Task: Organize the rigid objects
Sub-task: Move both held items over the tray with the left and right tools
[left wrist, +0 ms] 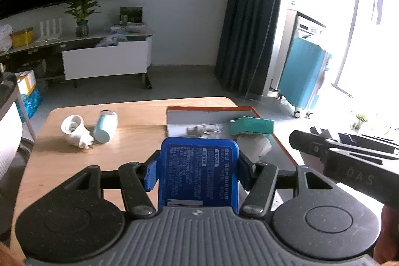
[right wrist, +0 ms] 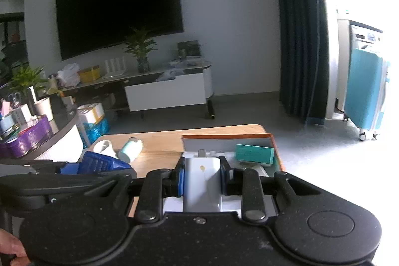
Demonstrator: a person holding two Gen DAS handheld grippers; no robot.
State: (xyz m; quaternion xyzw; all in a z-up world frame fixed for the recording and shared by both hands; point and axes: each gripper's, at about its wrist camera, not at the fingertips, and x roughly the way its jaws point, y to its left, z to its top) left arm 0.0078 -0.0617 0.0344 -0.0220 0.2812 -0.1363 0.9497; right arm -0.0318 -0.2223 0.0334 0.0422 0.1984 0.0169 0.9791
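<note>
My left gripper (left wrist: 198, 170) is shut on a flat blue box (left wrist: 198, 172) with printed text, held above the wooden table (left wrist: 139, 133). It also shows in the right wrist view (right wrist: 97, 162). My right gripper (right wrist: 202, 178) is shut on a white rectangular box (right wrist: 202, 185) over the orange-rimmed tray (right wrist: 225, 137). The white box also shows in the left wrist view (left wrist: 256, 147). A teal box (left wrist: 251, 126) and small white parts (left wrist: 203, 129) lie in the tray (left wrist: 212, 110). A white plug adapter (left wrist: 73, 130) and a light-blue cylinder (left wrist: 104, 126) lie on the table's left.
A TV cabinet (right wrist: 164, 89) with a plant stands against the far wall. A blue suitcase (left wrist: 303, 76) stands at the right by the curtain. A cluttered side counter (right wrist: 30, 133) is at the left of the table.
</note>
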